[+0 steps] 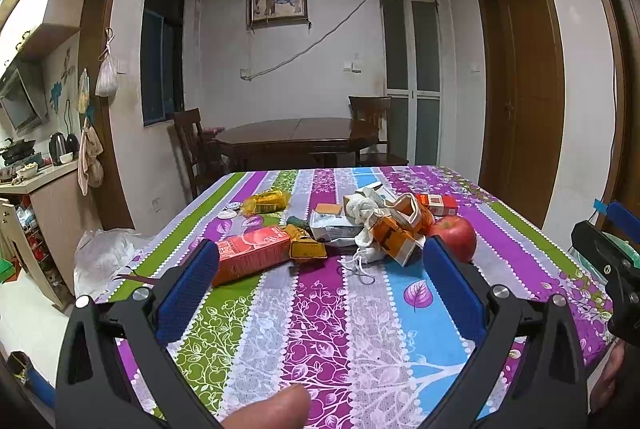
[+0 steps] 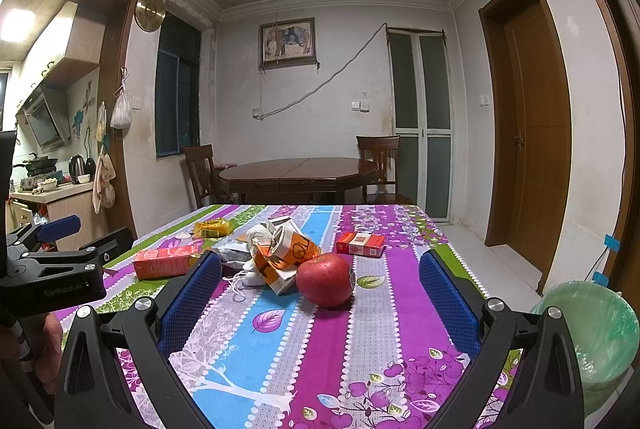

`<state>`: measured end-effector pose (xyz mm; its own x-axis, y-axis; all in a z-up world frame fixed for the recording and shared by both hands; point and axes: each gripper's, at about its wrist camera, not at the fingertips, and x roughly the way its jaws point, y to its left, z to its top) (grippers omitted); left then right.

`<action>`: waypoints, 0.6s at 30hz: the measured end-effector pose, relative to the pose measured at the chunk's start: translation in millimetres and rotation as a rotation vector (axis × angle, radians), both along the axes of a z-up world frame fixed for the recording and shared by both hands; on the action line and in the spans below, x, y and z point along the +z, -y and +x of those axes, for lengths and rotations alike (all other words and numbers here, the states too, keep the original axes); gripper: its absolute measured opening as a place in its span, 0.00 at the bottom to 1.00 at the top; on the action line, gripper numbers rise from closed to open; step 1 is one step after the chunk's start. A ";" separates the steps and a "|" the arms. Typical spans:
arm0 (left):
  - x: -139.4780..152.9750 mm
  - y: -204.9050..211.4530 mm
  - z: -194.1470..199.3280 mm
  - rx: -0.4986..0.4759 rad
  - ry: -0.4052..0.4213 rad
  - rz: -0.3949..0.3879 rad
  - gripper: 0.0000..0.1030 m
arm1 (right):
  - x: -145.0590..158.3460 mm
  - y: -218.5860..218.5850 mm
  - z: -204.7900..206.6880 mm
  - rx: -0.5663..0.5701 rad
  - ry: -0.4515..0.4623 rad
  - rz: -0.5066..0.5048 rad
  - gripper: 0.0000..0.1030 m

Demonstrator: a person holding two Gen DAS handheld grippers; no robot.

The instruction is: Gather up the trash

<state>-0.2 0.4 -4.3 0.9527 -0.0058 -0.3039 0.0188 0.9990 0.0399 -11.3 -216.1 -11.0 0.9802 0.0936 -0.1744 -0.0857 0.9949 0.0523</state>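
Both my left gripper [image 1: 320, 261] and right gripper [image 2: 320, 273] hover spread wide and empty, red apple [image 2: 325, 279] just ahead of the right, green-lined bin [image 2: 596, 333] to its right.

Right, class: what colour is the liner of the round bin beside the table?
Pale green, translucent plastic; clearest in the right wrist view.

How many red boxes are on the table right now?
2. One long red carton lies on the table's left side; one small red pack sits farther back, right of the trash pile. More could be hidden under the pile.
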 end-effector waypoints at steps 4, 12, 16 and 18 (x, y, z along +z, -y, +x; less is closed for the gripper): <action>-0.1 0.2 0.1 -0.001 0.000 0.000 0.95 | -1.7 -0.6 2.1 0.003 -0.002 0.000 0.96; 0.1 0.5 0.4 0.000 0.000 0.000 0.95 | -1.7 -0.7 2.2 0.002 -0.003 0.000 0.96; -0.3 0.4 0.2 0.000 0.000 0.001 0.95 | -2.8 -1.1 2.4 0.003 -0.003 -0.001 0.96; -0.1 0.6 0.6 0.001 -0.001 0.000 0.95 | -4.0 -0.8 0.7 0.003 -0.004 -0.002 0.96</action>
